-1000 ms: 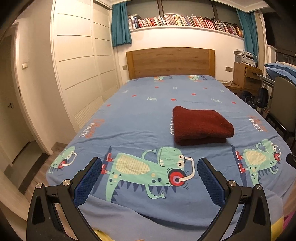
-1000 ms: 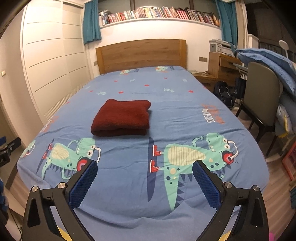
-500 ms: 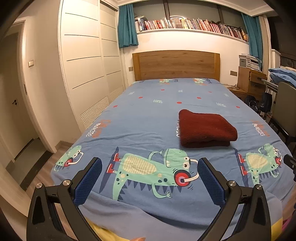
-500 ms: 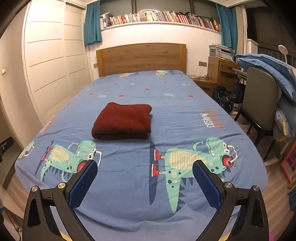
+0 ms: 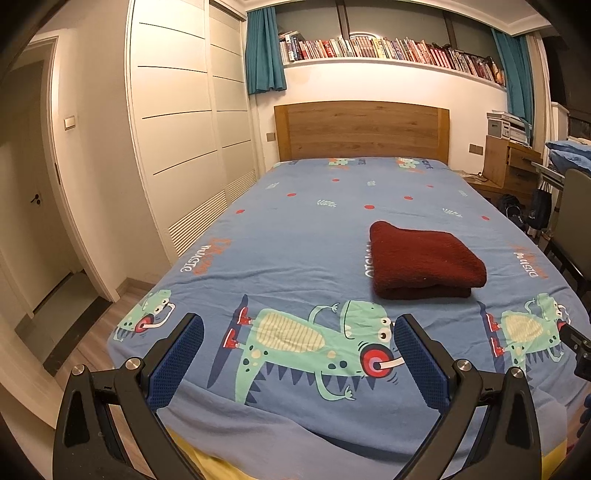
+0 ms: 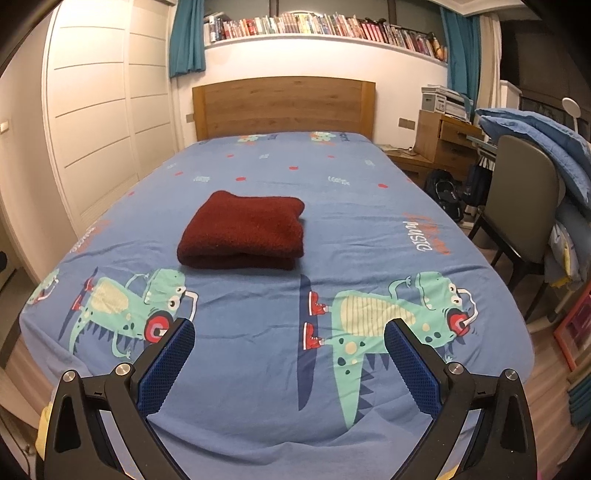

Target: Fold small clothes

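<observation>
Writing: the blue bed sheet [image 6: 258, 325] carries orange and white lettering, seen upside down; the white word [image 6: 419, 236] near the right edge reads "music" (the orange word above it is too warped to read)
Print: green cartoon dinosaurs [image 5: 310, 347] with red headphones and red shoes, red dots further up the bed
Folded garment: a dark red fleecy piece [image 6: 243, 230], folded into a thick rectangle, lies on the sheet about mid-bed, nearer the foot than the wooden headboard [image 6: 284, 105]
Left hand-held gripper: [image 5: 298, 358] fingers spread wide, nothing between the blue pads [image 5: 173, 363]; it hangs over the foot of the bed, well apart from the garment
Right hand-held gripper: [image 6: 289, 363] likewise spread and holding nothing, over the foot of the bed
Shelf: a long row of books [image 6: 317, 27] above the headboard, spines too small to read
Left side: white wardrobe doors [image 5: 177, 122], teal curtain [image 5: 264, 51]
Right side: grey-backed chair [image 6: 524, 206] just beside the bed, blue quilt [image 6: 543, 144] heaped behind it, wooden desk [image 6: 443, 144] with a printer [image 6: 441, 99]
In the way: nothing lies between either gripper and the garment
</observation>
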Demonstrator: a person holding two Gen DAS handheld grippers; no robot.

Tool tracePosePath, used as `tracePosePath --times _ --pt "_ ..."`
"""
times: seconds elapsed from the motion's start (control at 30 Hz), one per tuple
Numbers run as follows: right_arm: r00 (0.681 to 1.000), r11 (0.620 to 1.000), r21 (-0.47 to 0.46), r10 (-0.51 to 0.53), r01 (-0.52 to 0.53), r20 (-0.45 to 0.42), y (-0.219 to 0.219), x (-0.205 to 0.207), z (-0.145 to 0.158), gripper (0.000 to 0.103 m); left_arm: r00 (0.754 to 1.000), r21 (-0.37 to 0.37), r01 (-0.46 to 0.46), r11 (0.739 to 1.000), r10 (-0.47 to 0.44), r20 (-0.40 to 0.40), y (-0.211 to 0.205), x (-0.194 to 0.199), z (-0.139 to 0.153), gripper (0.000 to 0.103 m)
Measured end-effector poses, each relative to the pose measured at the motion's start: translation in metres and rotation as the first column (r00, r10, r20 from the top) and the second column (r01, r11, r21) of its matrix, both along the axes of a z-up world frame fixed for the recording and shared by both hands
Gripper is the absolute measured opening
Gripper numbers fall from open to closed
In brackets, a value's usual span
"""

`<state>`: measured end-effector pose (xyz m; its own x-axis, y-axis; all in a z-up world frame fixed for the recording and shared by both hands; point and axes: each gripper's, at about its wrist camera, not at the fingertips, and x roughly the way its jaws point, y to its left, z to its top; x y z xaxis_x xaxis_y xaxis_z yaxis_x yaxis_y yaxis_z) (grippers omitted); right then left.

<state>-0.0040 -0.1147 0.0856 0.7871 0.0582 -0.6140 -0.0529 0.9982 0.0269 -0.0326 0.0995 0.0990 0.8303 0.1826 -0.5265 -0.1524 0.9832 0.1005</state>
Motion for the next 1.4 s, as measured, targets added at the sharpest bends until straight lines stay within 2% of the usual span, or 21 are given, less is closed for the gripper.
tracePosePath --times 1.4 --pt "0.999 0.999 -0.004 -0.039 0.039 -0.035 -0.014 0.009 -0.016 0.103 1.000 0.016 -0.003 1.000 0.003 -0.021 0.001 0.012 -0.006 0.102"
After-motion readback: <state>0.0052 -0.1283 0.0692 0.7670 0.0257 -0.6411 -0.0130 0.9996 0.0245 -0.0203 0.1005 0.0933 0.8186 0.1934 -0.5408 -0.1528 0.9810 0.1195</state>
